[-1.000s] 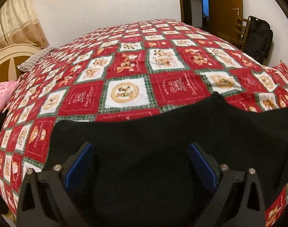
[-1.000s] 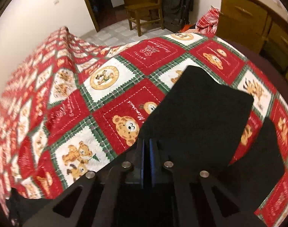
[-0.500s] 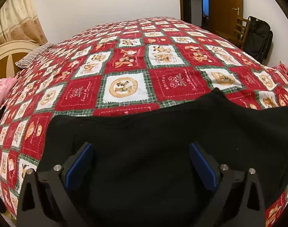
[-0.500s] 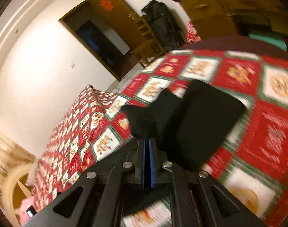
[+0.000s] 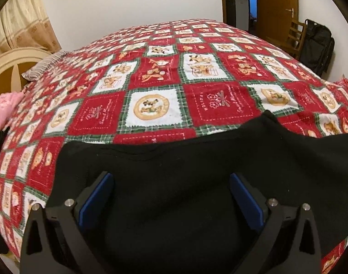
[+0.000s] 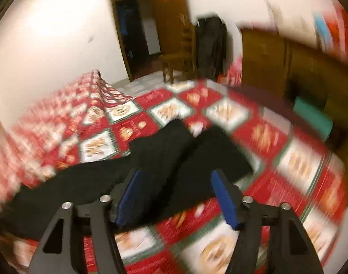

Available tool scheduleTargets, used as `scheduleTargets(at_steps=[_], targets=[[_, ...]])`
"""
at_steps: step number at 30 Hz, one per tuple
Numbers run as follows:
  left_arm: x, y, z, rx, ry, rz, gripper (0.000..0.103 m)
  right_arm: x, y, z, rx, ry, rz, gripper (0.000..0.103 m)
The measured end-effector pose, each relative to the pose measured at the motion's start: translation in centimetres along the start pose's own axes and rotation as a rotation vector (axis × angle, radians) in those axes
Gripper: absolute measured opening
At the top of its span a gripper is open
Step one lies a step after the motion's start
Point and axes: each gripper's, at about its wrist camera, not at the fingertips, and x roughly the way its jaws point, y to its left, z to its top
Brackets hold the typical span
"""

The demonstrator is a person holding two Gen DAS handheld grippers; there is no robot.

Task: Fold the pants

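Black pants (image 5: 174,171) lie flat on a red patchwork bedspread (image 5: 164,86). My left gripper (image 5: 171,187) is open, its blue-padded fingers wide apart just over the waist end of the pants, holding nothing. In the blurred right wrist view the two pant legs (image 6: 187,150) stretch away side by side, their cuffs ahead. My right gripper (image 6: 176,182) is open and empty above the legs.
A striped pillow (image 5: 43,66) and a cream headboard (image 5: 9,64) are at the far left, pink cloth (image 5: 2,111) beside them. A wooden chair (image 6: 178,61), a black bag (image 6: 210,48) and a wooden dresser (image 6: 288,68) stand beyond the bed's foot.
My right gripper has opened and let go of the pant leg, which now lies beside the other leg. The right view swung quickly. My left gripper stayed open over the waist.
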Motion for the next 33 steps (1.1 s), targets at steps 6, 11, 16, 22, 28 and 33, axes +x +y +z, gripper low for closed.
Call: scheduleTargets(at_steps=[6,11,16,22,28,33], targets=[[-0.4,-0.5,0.0,0.033,-0.009,0.028,0.103,6.2,-3.1,3.0,0.079,0.159,0.05,0.031],[-0.2,-0.5,-0.1,0.016,-0.003,0.032,0.103,6.4,0.9,2.7,0.016,0.163,0.098,0.042],[-0.2,-0.9,0.3,0.03,-0.001,0.047,0.103,8.2,8.0,2.5,-0.219,0.155,0.089,0.066],[-0.2,-0.9,0.3,0.018,0.002,0.045,0.103,11.6,7.6,2.2,-0.255,0.223,-0.063,0.024],[-0.2,-0.9,0.4,0.024,0.001,0.045,0.103,6.1,-0.5,3.5,0.102,0.066,0.072,0.007],[-0.1,-0.8,0.4,0.015,0.002,0.04,0.103,4.0,-8.8,0.0,0.422,0.016,0.187,0.007]])
